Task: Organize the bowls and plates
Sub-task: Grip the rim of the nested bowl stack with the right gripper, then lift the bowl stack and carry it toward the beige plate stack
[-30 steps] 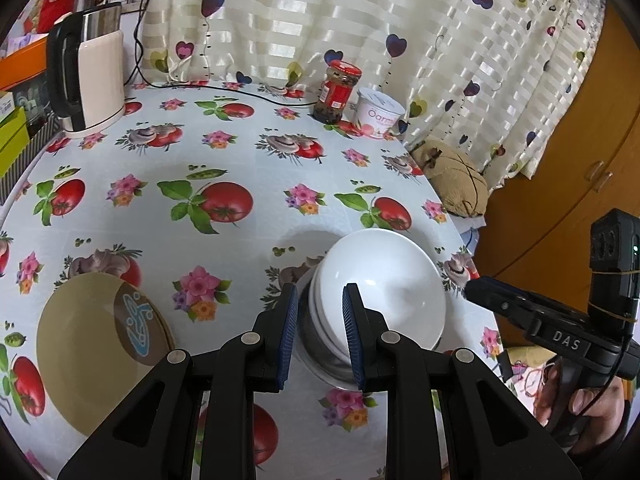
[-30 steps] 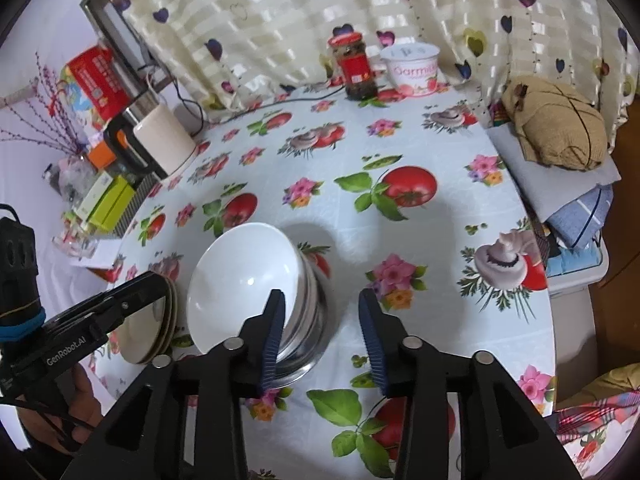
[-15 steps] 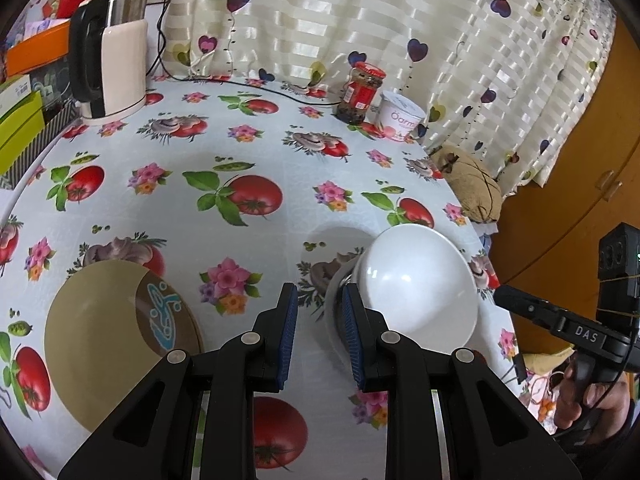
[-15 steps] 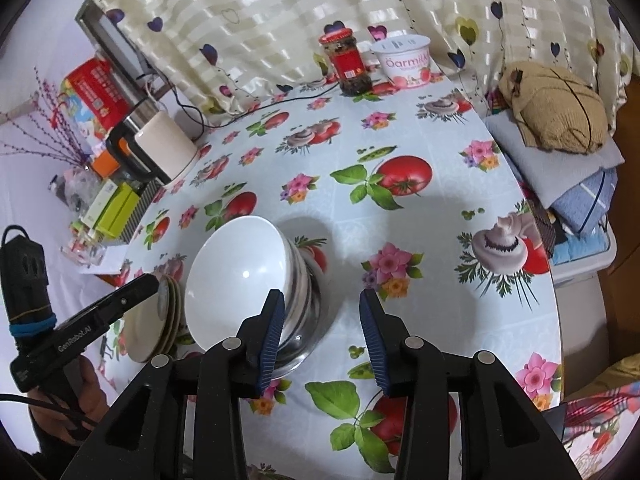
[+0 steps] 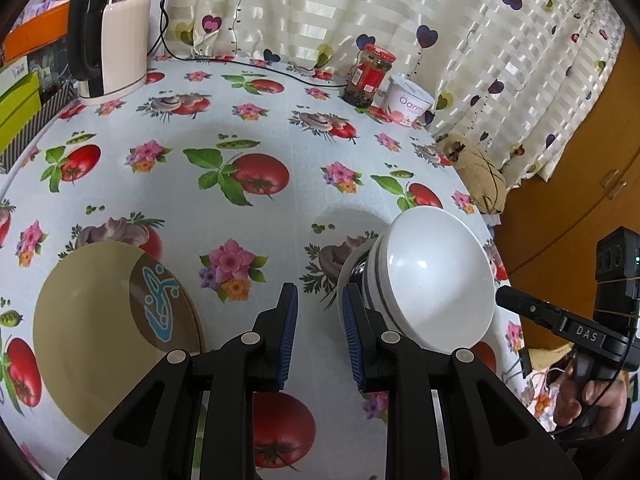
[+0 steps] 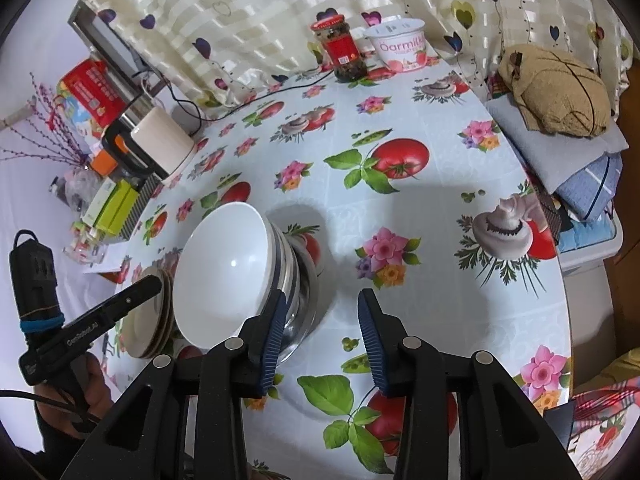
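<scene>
The counter point(image 5: 280, 120), under a cloth printed with tomatoes, flowers and mushrooms, fills both views. Compared with a second ago, the stack of bowls point(image 5: 436, 280) sits further right in the left wrist view, no longer framed by the left gripper point(image 5: 318, 336), and the tan plate point(image 5: 100, 332) with its blue mark shows more fully at the lower left. The left gripper is released, with nothing but cloth between its blue pads; its right pad lies just beside the steel bowl at the bottom of the stack. The right gripper point(image 6: 322, 340) has barely shifted; it is also released and empty, its left pad just at the stack's rim, though I cannot tell if it touches. In the right wrist view a pile of plates point(image 6: 148, 320) stands to the left of the stack.

At the far edge, the white tub point(image 6: 402, 46) reads "Oarmilk". The red-lidded jar point(image 6: 340, 46) beside it has a label too small to read. The right gripper's handle reads "DAS"; the left's lettering is blurred.
</scene>
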Motion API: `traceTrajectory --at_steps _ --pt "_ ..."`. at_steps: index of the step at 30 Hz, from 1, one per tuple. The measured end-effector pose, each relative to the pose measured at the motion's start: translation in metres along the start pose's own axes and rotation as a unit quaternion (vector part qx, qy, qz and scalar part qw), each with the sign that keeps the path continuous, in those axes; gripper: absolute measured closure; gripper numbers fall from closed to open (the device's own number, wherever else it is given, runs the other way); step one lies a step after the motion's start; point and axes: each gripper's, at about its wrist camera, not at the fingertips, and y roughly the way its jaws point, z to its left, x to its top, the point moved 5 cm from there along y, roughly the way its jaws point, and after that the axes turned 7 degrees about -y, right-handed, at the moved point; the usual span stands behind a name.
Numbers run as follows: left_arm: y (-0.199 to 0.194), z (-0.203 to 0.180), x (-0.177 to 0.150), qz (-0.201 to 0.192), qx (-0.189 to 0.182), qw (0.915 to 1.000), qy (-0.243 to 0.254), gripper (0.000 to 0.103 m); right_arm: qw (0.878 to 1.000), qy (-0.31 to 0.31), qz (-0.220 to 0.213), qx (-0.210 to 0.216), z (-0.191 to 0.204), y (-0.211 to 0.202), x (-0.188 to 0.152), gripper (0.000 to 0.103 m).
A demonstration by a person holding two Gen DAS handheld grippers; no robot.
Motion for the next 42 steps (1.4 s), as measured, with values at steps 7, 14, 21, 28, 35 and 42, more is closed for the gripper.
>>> traceTrajectory --at_steps 7,14,21,28,35,42 --pt "0.011 0.003 -0.005 0.025 -0.010 0.9996 -0.010 0.080 1.000 0.006 0.013 0.008 -0.004 0.011 -0.004 0.070" --pt "0.023 0.000 -0.011 0.048 -0.021 0.9986 -0.008 0.080 0.999 0.010 0.028 0.018 -0.005 0.022 -0.008 0.074" --pt "0.031 -0.001 -0.014 0.067 -0.034 0.9970 -0.014 0.080 0.999 0.010 0.041 0.031 -0.002 0.034 -0.012 0.079" --pt "0.039 -0.004 -0.016 0.083 -0.046 0.9954 -0.015 0.080 0.998 0.009 0.052 0.043 0.001 0.043 -0.014 0.084" --pt "0.045 -0.004 -0.016 0.088 -0.045 0.9950 -0.013 0.080 0.997 0.012 0.053 0.050 0.001 0.045 -0.012 0.084" --pt "0.048 -0.002 -0.016 0.091 -0.054 0.9942 -0.016 0.083 0.997 0.011 0.056 0.054 0.003 0.048 -0.011 0.086"
